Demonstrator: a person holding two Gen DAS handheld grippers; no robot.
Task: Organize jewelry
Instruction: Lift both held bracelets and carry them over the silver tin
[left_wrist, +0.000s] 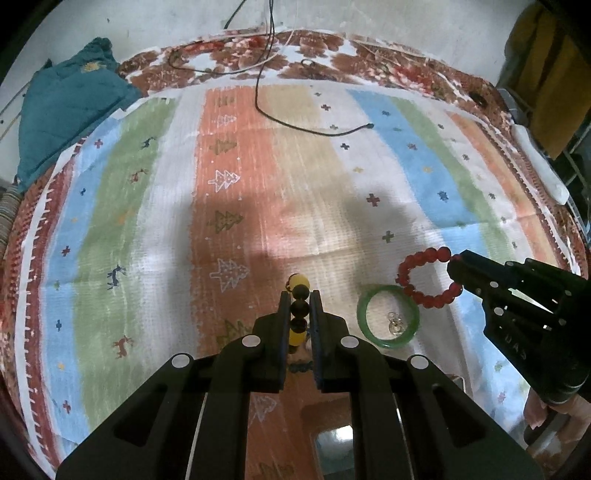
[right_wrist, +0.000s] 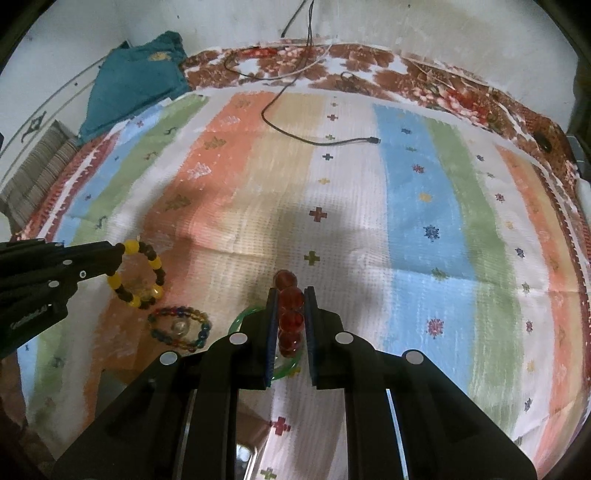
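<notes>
Left gripper (left_wrist: 299, 295): black, two-fingered, angled steeply down, jaws closed on a bracelet of yellow and dark brown round beads (left_wrist: 298, 314), which hangs between the pads.
Right gripper (right_wrist: 291, 295): black, two-fingered, angled steeply down, jaws closed on a bracelet of translucent red round beads (right_wrist: 290, 317).
Relative pose: side by side, apart, each visible in the other's view.
Hand: partly visible under the right gripper's body (left_wrist: 554, 417).

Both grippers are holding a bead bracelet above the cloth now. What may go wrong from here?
1. The left gripper pinches the yellow and black bracelet by only a few round beads, so it may slip out.
2. The right gripper holds the red bracelet above the green bangle; a drop could strike it.
3. The multicoloured bracelet below could get knocked.
</notes>
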